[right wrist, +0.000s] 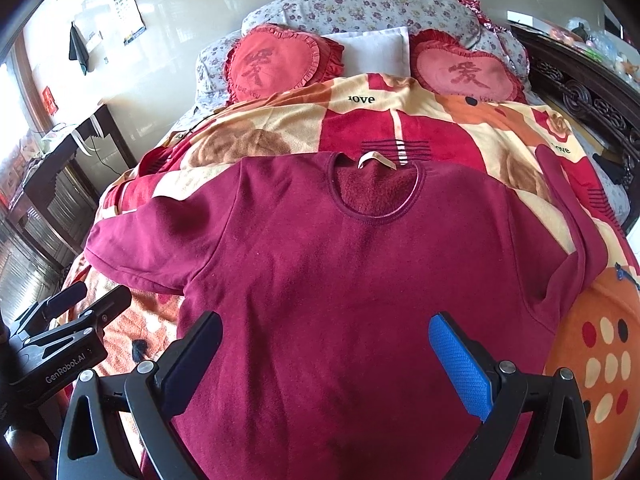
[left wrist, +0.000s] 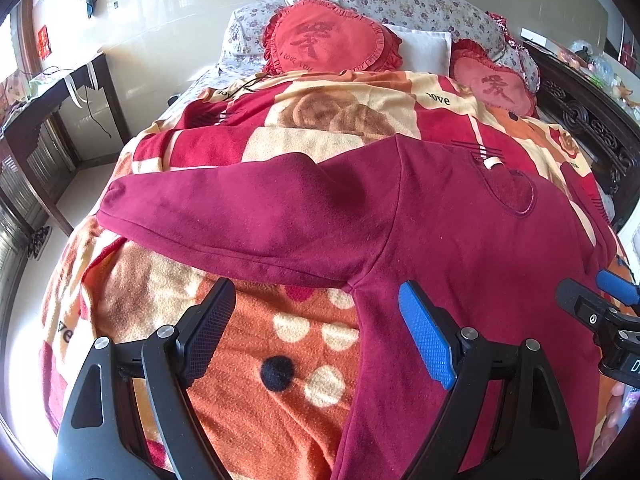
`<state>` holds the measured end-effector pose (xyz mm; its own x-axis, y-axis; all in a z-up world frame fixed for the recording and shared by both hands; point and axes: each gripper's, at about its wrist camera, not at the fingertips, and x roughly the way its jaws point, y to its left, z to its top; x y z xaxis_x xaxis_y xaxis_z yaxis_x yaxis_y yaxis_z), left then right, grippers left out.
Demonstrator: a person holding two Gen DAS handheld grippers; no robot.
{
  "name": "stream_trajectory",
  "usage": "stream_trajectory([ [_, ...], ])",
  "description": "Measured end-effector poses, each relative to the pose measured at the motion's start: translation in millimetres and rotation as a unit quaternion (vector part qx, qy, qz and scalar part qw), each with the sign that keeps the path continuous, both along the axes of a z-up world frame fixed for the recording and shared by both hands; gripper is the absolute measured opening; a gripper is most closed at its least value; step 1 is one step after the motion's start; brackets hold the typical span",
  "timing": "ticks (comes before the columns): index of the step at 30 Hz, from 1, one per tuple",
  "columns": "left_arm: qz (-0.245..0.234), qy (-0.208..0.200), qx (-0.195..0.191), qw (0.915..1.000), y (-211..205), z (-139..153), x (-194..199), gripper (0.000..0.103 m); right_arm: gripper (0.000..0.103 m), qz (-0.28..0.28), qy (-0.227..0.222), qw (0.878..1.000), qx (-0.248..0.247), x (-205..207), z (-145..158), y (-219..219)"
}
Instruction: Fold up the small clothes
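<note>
Shirt (right wrist: 344,280), dark red, long-sleeved, spread flat on blanket (right wrist: 460,120) over bed, neckline toward head end, hem toward near edge. Collar (right wrist: 376,196) round, pale label (right wrist: 374,159) at its back. One sleeve (left wrist: 224,216) stretched out straight toward bed's left edge; other sleeve (right wrist: 576,216) bent up along bed's right edge, cuff pointing to head end. Blanket patterned in red, orange and cream, with "love" lettering.

Left tongs (left wrist: 318,340) apart, hovering low over near-left part of bed, black finger above bare blanket, blue finger (left wrist: 426,340) over shirt's side below armpit; clamped on nothing. Right tongs (right wrist: 326,364) apart too, both fingers above shirt's lower body near hem, empty between them. Contact with cloth: cannot tell.

Heart cushions (right wrist: 280,62) in red, two, leaning at head end against floral pillows (right wrist: 360,4), white pillow (right wrist: 372,50) between them. Dark desk (left wrist: 44,120) beside bed's left edge, against pale wall.
</note>
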<state>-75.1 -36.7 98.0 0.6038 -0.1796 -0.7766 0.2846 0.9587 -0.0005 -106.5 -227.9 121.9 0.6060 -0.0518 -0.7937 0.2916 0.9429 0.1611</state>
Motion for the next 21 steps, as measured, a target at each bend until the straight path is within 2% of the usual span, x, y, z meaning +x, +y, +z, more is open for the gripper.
stream_trajectory([
  [21,0.019,0.015,0.004,0.9997,8,-14,21,0.084,0.103,0.013,0.019,1.000,0.000,22,-20,8],
])
